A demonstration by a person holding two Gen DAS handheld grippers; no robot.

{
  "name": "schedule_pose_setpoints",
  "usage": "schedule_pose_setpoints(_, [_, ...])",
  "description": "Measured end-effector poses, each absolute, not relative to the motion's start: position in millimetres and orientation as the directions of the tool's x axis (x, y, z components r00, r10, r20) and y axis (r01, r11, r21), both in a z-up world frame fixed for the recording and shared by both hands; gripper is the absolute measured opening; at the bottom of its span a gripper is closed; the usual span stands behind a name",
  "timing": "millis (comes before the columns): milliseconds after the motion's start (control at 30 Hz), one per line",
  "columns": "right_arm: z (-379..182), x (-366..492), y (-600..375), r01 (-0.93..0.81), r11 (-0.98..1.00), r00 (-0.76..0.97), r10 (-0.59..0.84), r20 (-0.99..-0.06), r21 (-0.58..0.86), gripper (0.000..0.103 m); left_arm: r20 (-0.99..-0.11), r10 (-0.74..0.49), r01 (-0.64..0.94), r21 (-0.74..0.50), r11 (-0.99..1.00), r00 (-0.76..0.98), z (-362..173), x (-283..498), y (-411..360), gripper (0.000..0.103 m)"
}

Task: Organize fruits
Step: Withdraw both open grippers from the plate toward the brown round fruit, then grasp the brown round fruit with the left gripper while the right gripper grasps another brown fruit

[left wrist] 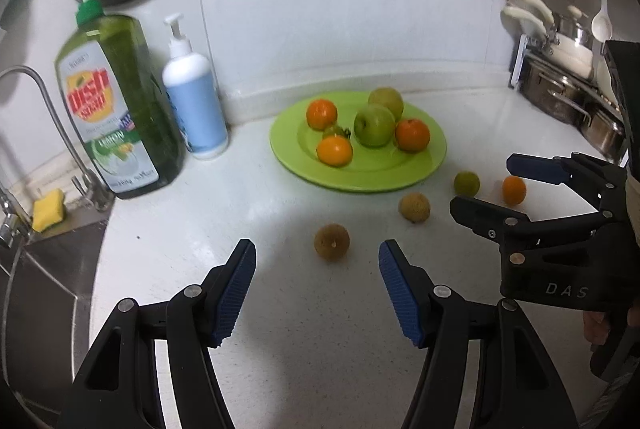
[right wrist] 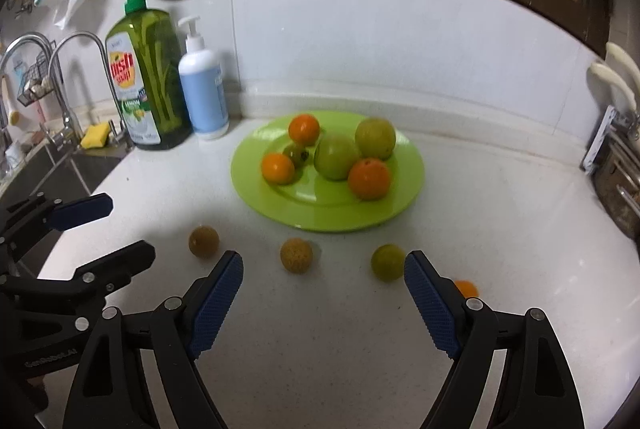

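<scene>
A green plate (left wrist: pixel 432 157) (right wrist: pixel 404 197) at the back of the white counter holds several oranges and green apples. In front of it lie loose fruits: a brown fruit (left wrist: pixel 331 242) (right wrist: pixel 203 241), a second brown fruit (left wrist: pixel 414 207) (right wrist: pixel 296 255), a small green fruit (left wrist: pixel 466 183) (right wrist: pixel 387 262) and a small orange (left wrist: pixel 513 190) (right wrist: pixel 465 288), half hidden behind a finger in the right wrist view. My left gripper (left wrist: pixel 318 253) (right wrist: pixel 130 227) is open, the first brown fruit just beyond its tips. My right gripper (right wrist: pixel 323 265) (left wrist: pixel 480 183) is open and empty, the green fruit just inside its right tip.
A green dish-soap bottle (left wrist: pixel 116 101) (right wrist: pixel 148 77) and a white pump bottle (left wrist: pixel 196 97) (right wrist: pixel 204 85) stand at the back left. A sink (left wrist: pixel 44 269) with a faucet and a yellow sponge (left wrist: pixel 48 209) lies left. Steel pots (left wrist: pixel 560 89) sit at the right.
</scene>
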State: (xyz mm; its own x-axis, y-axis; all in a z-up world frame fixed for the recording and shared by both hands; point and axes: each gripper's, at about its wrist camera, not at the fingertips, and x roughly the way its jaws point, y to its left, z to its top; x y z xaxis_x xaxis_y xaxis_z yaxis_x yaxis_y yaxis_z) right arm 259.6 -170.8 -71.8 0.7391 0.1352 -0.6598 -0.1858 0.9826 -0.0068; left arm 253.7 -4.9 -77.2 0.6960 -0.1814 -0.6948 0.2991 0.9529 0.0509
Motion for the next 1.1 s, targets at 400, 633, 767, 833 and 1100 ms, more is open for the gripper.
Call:
schedule_pose_setpoints(400, [-99, 293, -164, -0.217, 0.975, 0.656, 0.181, -0.733, 0.047, 0.069, -0.739, -0.199, 0.313, 0.018, 0.949, 0.644, -103, 282, -11, 0.063])
schedule_pose_setpoints(633, [-109, 306, -163, -0.214, 0.974, 0.623, 0.191, -0.759, 0.070, 0.059, -0.764, -0.222, 0.320, -0.022, 0.947, 0.606, -114, 296, -14, 0.053])
schedule_pose_setpoints(767, [-111, 309, -160, -0.225, 0.972, 0.615, 0.201, -0.763, 0.074, 0.054, -0.765, -0.232, 0.325, -0.032, 0.945, 0.601, -115, 299, -15, 0.048])
schedule_pose_setpoints(833, [-112, 311, -158, -0.230, 0.970, 0.611, 0.204, -0.764, 0.076, 0.052, -0.767, -0.239, 0.323, -0.044, 0.945, 0.595, -116, 302, -14, 0.046])
schedule_pose_setpoints(1100, [-118, 317, -155, -0.238, 0.968, 0.593, 0.213, -0.776, 0.083, 0.041, -0.782, -0.255, 0.325, -0.072, 0.943, 0.569, -123, 307, -13, 0.030])
